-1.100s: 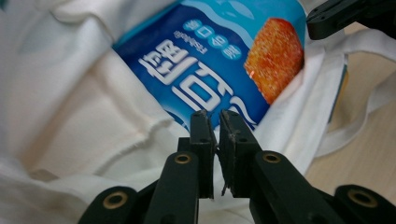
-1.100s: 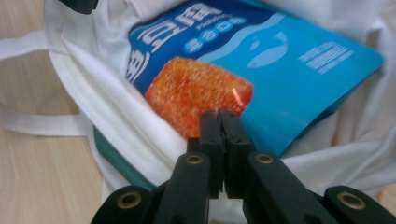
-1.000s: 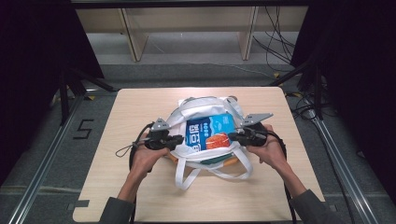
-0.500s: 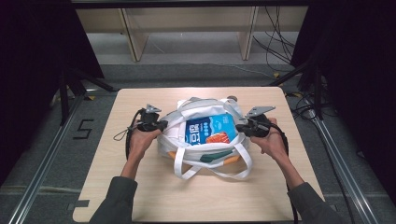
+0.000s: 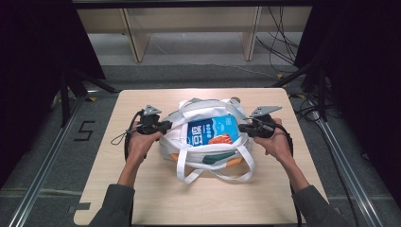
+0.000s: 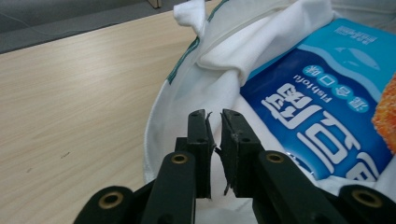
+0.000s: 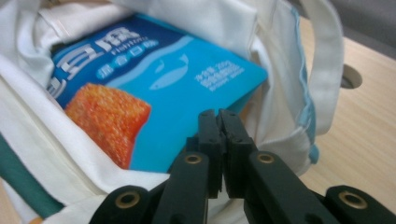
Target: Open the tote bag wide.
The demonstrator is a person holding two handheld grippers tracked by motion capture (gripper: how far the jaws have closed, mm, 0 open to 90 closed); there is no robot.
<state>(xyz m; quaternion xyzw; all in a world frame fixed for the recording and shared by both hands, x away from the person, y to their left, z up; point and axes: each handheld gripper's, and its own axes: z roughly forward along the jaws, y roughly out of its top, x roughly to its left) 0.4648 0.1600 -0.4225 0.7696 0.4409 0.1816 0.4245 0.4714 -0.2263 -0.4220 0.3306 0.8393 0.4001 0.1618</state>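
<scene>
High view: soft white bag [image 5: 171,140] in the middle of the frame, on the table [image 5: 142,189], with a blue pack [image 5: 210,131] inside. Left gripper [image 5: 166,126] at the bag's left edge, right gripper [image 5: 242,127] at its right edge. Loose straps [image 5: 189,171] hanging toward the bottom.

Left gripper view: jaws just been opening, now a thin gap, nothing pinched. Bag cloth right behind, pack at the right.

Right gripper view: jaws shut tight at bottom middle, nothing seen between. Pack at upper left, bag rim at the right.

Probably light and floppy, easy to crumple and slip away. Best to pinch the thick rim or the straps, not the smooth pack.
</scene>
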